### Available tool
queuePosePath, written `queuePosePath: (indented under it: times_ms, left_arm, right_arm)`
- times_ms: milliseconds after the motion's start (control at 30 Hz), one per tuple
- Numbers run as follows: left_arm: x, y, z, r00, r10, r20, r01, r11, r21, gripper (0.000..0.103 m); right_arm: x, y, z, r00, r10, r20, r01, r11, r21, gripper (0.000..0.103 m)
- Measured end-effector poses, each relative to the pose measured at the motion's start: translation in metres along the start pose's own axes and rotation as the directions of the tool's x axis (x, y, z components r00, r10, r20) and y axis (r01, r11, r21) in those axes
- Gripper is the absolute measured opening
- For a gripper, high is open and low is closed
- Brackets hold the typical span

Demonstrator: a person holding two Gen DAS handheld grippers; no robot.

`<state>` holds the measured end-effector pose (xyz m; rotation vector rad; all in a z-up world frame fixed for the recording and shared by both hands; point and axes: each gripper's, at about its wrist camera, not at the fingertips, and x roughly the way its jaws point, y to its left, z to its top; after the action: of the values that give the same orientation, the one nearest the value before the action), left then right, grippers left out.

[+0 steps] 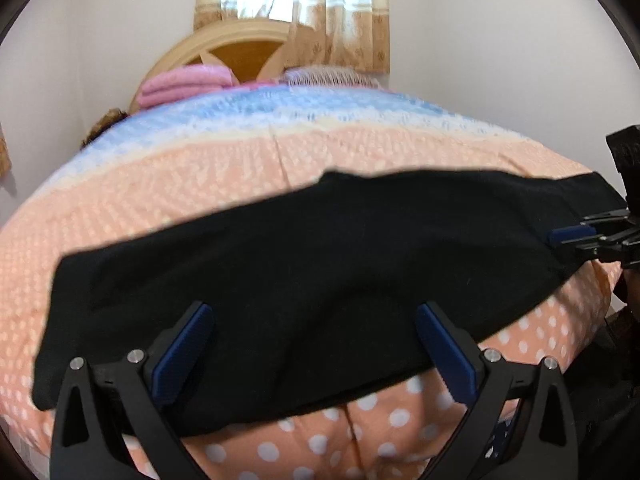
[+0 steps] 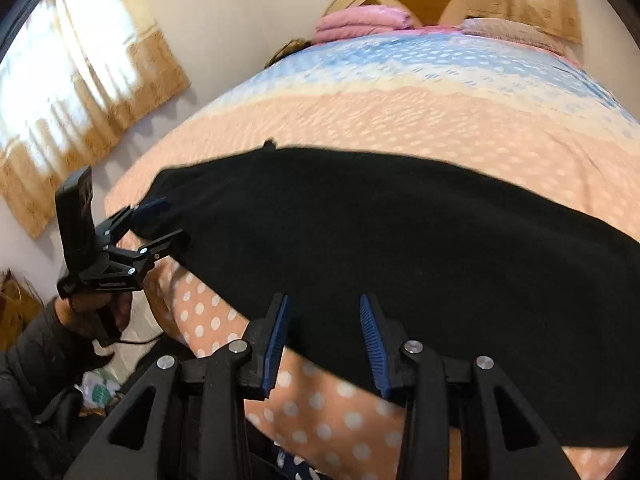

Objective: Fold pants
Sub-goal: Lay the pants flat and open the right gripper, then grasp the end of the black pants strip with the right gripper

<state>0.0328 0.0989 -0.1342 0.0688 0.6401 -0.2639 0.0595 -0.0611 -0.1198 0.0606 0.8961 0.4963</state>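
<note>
The black pants [image 1: 304, 264] lie flat as a long band across the middle of both frames, on the dotted peach bedspread [image 1: 224, 172]. The left gripper [image 1: 314, 356] has its fingers spread wide over the near edge, holding nothing. The right gripper [image 2: 323, 342] is likewise parted, its fingers around that edge, not clamped.

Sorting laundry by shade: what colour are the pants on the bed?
Plain black pants, with no visible pattern; clearest in the left wrist view.
</note>
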Motion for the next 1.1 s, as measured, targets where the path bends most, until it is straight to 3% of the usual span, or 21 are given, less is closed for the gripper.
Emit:
queuePosePath:
  times_ms: [100, 167, 233, 367, 467, 800, 867, 1100]
  left_arm:
    - [-0.001, -0.007, 0.009, 1.0, 0.0, 0.02, 0.0, 1.0, 0.009, 0.103]
    - [0.007, -0.013, 0.013, 1.0, 0.013, 0.004, -0.013, 1.0, 0.021, 0.103]
    - [0.015, -0.017, 0.014, 1.0, 0.014, -0.013, -0.014, 1.0, 0.021, 0.103]
    - [0.037, -0.022, 0.008, 0.995, 0.011, -0.103, -0.009, 1.0, 0.018, 0.103]
    - [0.035, -0.014, 0.006, 0.994, -0.027, -0.105, 0.022, 0.999, -0.042, 0.103]
    - [0.025, -0.021, 0.007, 0.995, 0.034, -0.094, -0.037, 0.999, -0.03, 0.103]
    - [0.015, -0.026, 0.012, 0.997, 0.055, -0.059, -0.055, 0.998, -0.012, 0.103]
    - [0.015, -0.046, 0.029, 0.999, 0.021, -0.034, -0.02, 1.0, 0.018, 0.103]
  right_arm:
    - [-0.018, -0.018, -0.004, 0.993, -0.116, 0.019, 0.116, 0.993, 0.018, 0.039]
    - [-0.024, -0.034, -0.008, 0.974, -0.226, 0.009, 0.226, 0.974, 0.034, 0.039]
    - [-0.022, -0.046, -0.012, 0.961, -0.275, -0.016, 0.276, 0.96, 0.05, 0.039]
    - [-0.019, -0.05, -0.019, 0.953, -0.301, -0.041, 0.301, 0.953, 0.009, 0.039]
    - [-0.015, -0.044, -0.019, 0.941, -0.334, -0.054, 0.333, 0.942, -0.025, 0.039]
    - [-0.02, -0.044, -0.03, 0.94, -0.331, -0.08, 0.329, 0.944, -0.039, 0.04]
    - [-0.021, -0.046, -0.03, 0.943, -0.321, -0.082, 0.32, 0.947, -0.03, 0.04]
    - [-0.024, -0.046, -0.031, 0.946, -0.312, -0.093, 0.309, 0.95, -0.041, 0.04]
